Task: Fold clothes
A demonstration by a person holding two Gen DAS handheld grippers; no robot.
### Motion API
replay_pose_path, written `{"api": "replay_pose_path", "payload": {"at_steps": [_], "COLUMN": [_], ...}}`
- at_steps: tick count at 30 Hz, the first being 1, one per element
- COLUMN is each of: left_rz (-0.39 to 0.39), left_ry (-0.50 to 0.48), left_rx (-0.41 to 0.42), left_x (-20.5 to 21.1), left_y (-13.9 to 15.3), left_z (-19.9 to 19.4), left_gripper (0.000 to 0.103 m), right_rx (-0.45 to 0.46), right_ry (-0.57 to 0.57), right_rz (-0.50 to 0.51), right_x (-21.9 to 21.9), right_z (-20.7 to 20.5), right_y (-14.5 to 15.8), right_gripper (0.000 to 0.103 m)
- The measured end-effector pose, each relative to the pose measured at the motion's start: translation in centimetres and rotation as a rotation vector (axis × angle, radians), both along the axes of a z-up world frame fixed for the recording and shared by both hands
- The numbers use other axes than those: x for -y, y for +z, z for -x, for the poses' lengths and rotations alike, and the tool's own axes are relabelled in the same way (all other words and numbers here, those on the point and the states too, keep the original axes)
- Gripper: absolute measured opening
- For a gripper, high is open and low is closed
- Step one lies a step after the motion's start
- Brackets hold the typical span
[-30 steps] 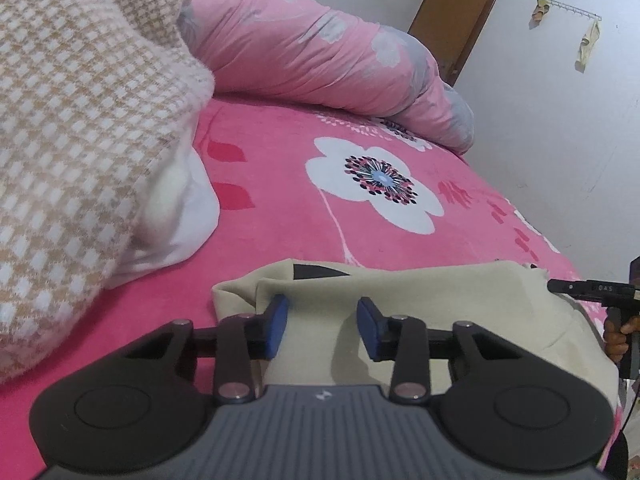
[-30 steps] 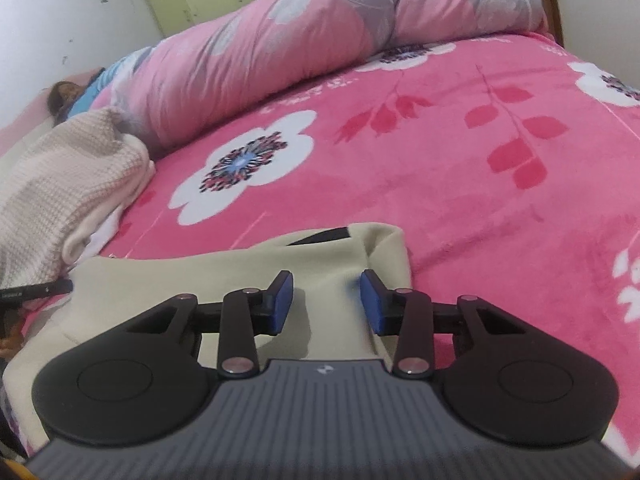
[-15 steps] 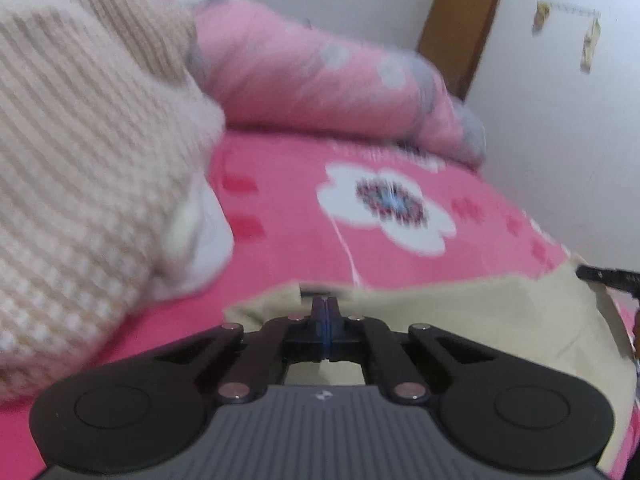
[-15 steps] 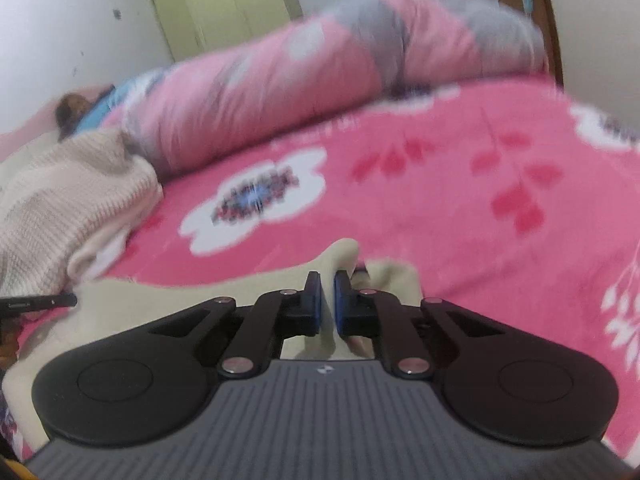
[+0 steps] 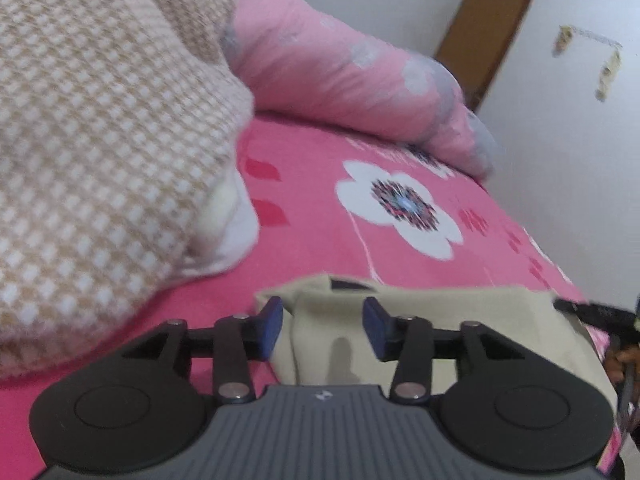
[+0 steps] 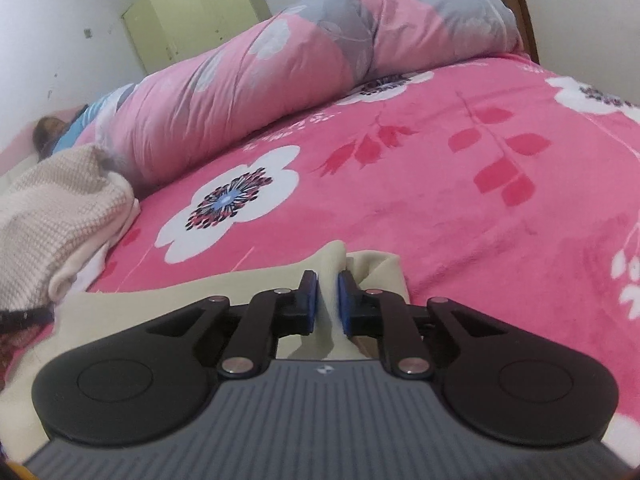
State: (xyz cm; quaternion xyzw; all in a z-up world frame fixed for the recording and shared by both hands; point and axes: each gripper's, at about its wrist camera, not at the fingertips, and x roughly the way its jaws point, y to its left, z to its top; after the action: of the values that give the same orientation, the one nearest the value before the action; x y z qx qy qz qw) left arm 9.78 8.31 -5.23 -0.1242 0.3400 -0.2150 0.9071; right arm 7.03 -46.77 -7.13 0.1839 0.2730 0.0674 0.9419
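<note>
Beige garment [image 5: 452, 320], spread flat on the near edge of the bed's pink flowered blanket [image 5: 320, 208], stretching between both tongs. Left tongs [image 5: 322, 326] released, blue pads apart after just opening, the garment's left corner lying loose between them without touching either pad [image 5: 270, 322]. Right tongs [image 6: 328, 300] clenched on a raised fold of the same beige garment [image 6: 224, 296] at its right corner, having just eased open a little yet with the cloth pinched upright between the blue pads [image 6: 310, 300]. Near the right edge of the left view, the tip of the other tool and part of a hand [image 5: 618, 360] gripping it. Beside the garment, on the left, a heap of tan-and-white knitted cloth [image 5: 100, 140] with a white piece tucked under it. Beyond, a large white flower print [image 6: 228, 204] on the blanket, then a long rolled pink-and-grey quilt [image 6: 248, 92] across the bed. Farthest off, a pale green cupboard [image 6: 192, 28], a brown door [image 5: 488, 40] and white walls.
</note>
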Motion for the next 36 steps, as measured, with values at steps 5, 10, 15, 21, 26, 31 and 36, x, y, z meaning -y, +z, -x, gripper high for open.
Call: {"api": "replay_pose_path", "payload": {"at_steps": [5, 10, 15, 21, 26, 31, 36], "left_rz": [-0.071, -0.073, -0.071, -0.079, -0.034, -0.106, -0.132], "left_ry": [-0.048, -0.053, -0.032, 0.001, 0.044, 0.038, 0.045], "left_rx": [-0.019, -0.013, 0.003, 0.112, 0.229, 0.167, 0.098], "left_x": [1.7, 2.2, 1.9, 2.0, 1.9, 2.8, 3.0], "left_y": [-0.8, -1.1, -1.1, 0.8, 3.5, 1.3, -1.0], "left_z": [-0.7, -1.4, -1.5, 0.2, 1.3, -1.1, -2.0], "left_gripper": [0.055, 0.057, 0.038, 0.01, 0.01, 0.01, 0.013], "right_rx": [-0.002, -0.009, -0.009, 0.011, 0.111, 0.095, -0.026], "right_ry": [-0.01, -0.012, -0.011, -0.013, -0.033, -0.057, -0.061], "right_rz": [-0.026, -0.038, -0.064, -0.067, -0.055, -0.036, -0.007], "right_x": [0.3, 0.4, 0.8, 0.9, 0.9, 0.9, 0.5], "right_z": [0.2, 0.1, 0.0, 0.3, 1.7, 1.3, -0.5], "right_y": [-0.4, -0.6, -0.9, -0.8, 0.1, 0.0, -0.8], "right_gripper": [0.013, 0.014, 0.015, 0.013, 0.007, 0.007, 0.008]}}
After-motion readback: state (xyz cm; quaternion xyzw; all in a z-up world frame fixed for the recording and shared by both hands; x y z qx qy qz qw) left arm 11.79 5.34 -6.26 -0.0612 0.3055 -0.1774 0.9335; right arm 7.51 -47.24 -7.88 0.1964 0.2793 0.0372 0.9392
